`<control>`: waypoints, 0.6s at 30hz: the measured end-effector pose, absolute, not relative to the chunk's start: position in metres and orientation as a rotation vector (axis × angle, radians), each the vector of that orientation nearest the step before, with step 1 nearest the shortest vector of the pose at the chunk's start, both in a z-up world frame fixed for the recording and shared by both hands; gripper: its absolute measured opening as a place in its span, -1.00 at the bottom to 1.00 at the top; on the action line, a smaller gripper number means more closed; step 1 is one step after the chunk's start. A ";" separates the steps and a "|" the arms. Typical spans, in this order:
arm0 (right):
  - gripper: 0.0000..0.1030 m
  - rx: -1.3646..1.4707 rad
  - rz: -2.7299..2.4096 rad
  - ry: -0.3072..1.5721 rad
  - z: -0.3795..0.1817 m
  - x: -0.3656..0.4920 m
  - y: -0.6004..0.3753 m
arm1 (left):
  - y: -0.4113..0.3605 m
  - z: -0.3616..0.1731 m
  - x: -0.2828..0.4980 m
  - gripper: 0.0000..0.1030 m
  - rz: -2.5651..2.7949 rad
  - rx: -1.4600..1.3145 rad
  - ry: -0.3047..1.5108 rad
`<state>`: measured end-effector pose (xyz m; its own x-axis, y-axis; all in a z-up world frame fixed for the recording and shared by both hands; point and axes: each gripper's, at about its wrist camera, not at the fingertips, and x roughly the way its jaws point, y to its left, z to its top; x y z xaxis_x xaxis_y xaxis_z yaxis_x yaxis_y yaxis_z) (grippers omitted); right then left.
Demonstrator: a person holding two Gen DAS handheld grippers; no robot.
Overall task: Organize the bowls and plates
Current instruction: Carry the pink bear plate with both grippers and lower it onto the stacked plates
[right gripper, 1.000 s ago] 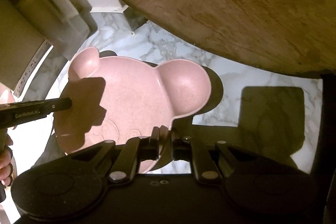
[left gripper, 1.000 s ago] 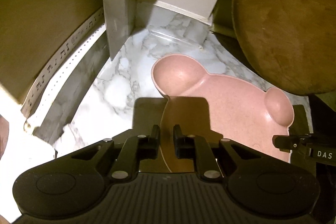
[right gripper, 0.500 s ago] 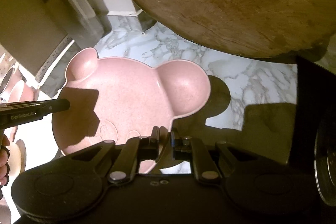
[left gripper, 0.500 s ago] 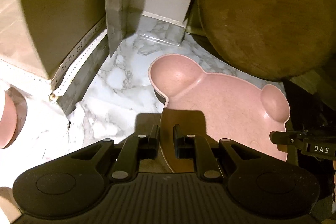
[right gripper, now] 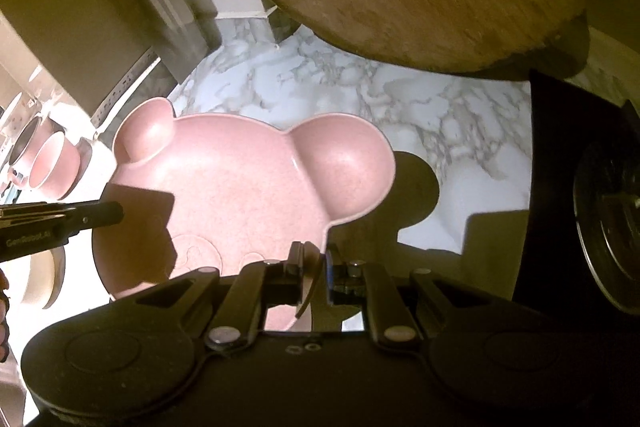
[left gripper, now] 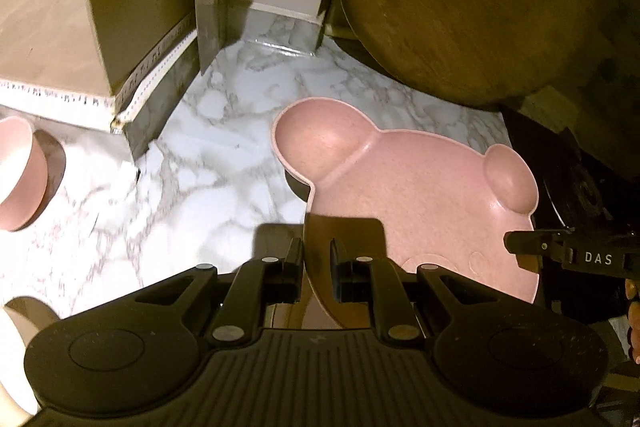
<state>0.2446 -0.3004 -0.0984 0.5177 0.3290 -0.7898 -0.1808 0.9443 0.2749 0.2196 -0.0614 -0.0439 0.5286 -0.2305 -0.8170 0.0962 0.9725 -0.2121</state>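
Claws at opposite edges: left claw [left gripper: 316,267] and right claw [right gripper: 314,275] each clamp the thin rim of the pink bear-shaped plate [right gripper: 240,195], held between them clear of the marble worktop [left gripper: 208,163], its shadow falling below. Plate looks light, rigid and smooth, so rim grips on both sides suit it, though it could slip if tilted. Compared with a second earlier, pink bowl [left gripper: 20,175] has entered left of the left claw, and the round wooden board [left gripper: 472,3] ahead sits farther off.

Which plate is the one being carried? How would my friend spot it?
Find the white marble counter below the big round wooden board. Over it, a pink plate hangs between the left claw and right claw. Only it has bear ears.
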 end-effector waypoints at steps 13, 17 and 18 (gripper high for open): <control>-0.80 0.147 0.297 1.015 -0.118 0.203 -0.288 | -0.055 -0.057 0.175 -0.74 -0.202 -0.150 1.036; -0.80 0.145 0.293 1.023 -0.124 0.198 -0.284 | -0.053 -0.061 0.169 -0.75 -0.209 -0.149 1.043; -0.80 0.146 0.290 1.023 -0.125 0.197 -0.284 | -0.054 -0.062 0.169 -0.75 -0.208 -0.146 1.044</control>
